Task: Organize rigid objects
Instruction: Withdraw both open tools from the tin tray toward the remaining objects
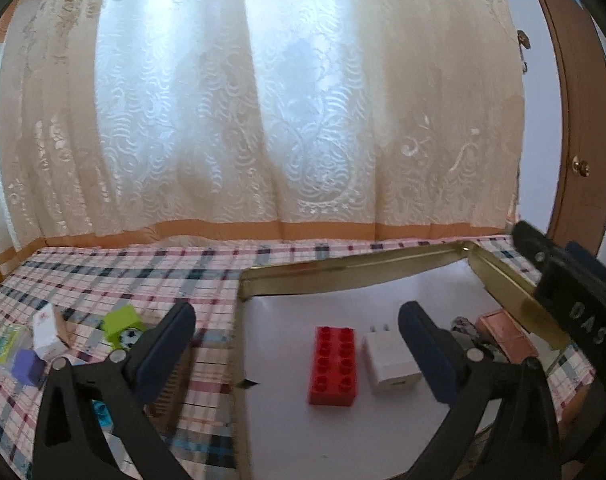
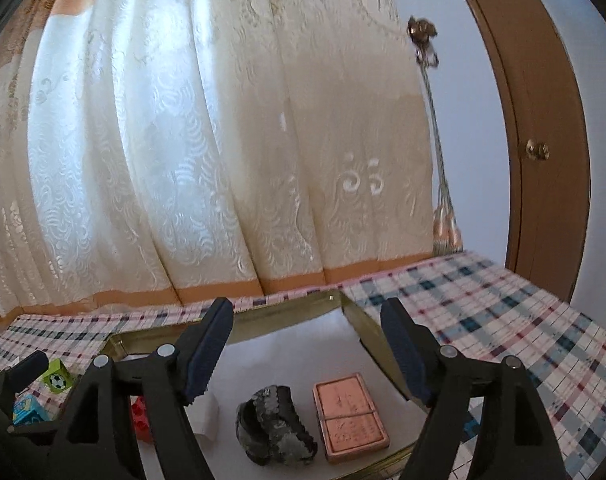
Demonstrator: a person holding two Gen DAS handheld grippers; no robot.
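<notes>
A gold-rimmed tray (image 1: 343, 266) with a white floor lies on the plaid tablecloth. Inside it lie a red brick (image 1: 334, 366), a white charger (image 1: 389, 362), a dark hair clip (image 2: 275, 420) and a copper-coloured case (image 2: 349, 416). My left gripper (image 1: 299, 344) hangs open and wide above the tray's left part, one finger over the cloth, the brick and charger below the gap. My right gripper (image 2: 307, 352) stands open above the clip and case and touches nothing. It also shows at the right edge of the left wrist view, as the right gripper (image 1: 563, 280).
Loose items lie on the cloth left of the tray: a green football cube (image 1: 123, 326), a white box (image 1: 45, 330), a purple cube (image 1: 29, 368) and a blue box (image 2: 29, 408). A cream curtain (image 1: 263, 120) hangs behind the table; a brown door (image 2: 543, 160) is at the right.
</notes>
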